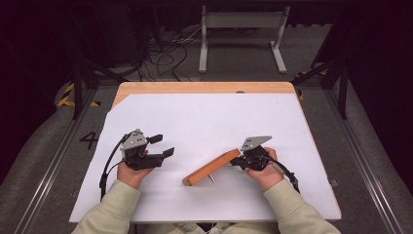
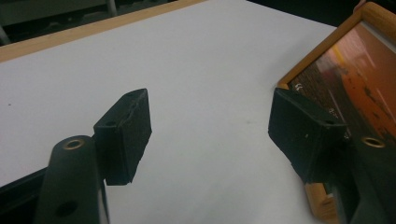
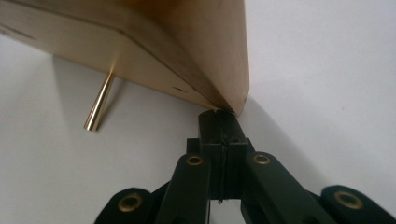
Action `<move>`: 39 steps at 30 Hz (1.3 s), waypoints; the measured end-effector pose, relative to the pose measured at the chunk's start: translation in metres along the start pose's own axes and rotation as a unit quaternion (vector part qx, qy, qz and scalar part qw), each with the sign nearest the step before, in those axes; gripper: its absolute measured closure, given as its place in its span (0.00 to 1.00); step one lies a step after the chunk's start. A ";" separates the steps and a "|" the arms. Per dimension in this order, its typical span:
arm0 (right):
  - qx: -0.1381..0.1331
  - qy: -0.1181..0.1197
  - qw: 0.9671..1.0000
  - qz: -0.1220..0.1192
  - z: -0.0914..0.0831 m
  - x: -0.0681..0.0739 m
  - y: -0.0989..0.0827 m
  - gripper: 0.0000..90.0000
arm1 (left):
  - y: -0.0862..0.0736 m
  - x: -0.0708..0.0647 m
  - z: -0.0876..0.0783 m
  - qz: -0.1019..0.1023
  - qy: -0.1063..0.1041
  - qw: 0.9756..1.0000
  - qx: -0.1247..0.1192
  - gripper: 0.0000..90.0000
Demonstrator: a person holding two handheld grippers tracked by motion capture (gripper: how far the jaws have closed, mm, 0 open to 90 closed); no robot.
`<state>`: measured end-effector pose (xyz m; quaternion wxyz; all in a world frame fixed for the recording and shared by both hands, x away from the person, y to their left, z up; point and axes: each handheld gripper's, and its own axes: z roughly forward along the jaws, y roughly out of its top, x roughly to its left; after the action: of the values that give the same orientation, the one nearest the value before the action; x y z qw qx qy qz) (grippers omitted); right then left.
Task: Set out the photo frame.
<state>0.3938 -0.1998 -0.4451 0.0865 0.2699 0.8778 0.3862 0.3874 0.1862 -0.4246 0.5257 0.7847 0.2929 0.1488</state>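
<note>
Wooden picture frame (image 1: pixel 210 168) – brass pin beneath, closed right gripper (image 1: pixel 239 163) at its corner, left gripper (image 1: pixel 163 145) open

We see a wooden table (image 1: pixel 204 87) covered by a white sheet (image 1: pixel 204 122) on grey carpet (image 1: pixel 44 146). Beyond it stand a white metal frame (image 1: pixel 242 22) and tangled cables (image 1: pixel 165 53) in darkness.

Both forearms enter from the near edge in pale sleeves; left hand (image 1: pixel 130 168) grips the left tool (image 1: pixel 161 146) from below, pointing right across the desk, jaws spread wide with nothing between the pads (image 2: pixel 126 135); right hand (image 1: pixel 265 171) holds the right tool (image 1: pixel 234 161) aimed left, jaws pressed fully together, pads touching.
</note>
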 end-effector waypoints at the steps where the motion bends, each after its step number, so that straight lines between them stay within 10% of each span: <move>1: -0.002 0.001 1.000 0.000 0.002 -0.002 0.001 1.00 | 0.000 0.000 0.000 0.000 0.000 1.000 0.001 0.35; 39: -0.011 0.010 1.000 0.005 0.058 -0.020 0.042 1.00 | -0.002 -0.003 0.003 0.010 -0.017 0.999 0.033 0.56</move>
<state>0.4482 -0.1505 -0.4562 0.0790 0.2698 0.8727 0.3991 0.3854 0.1829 -0.4276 0.5031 0.8068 0.2805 0.1312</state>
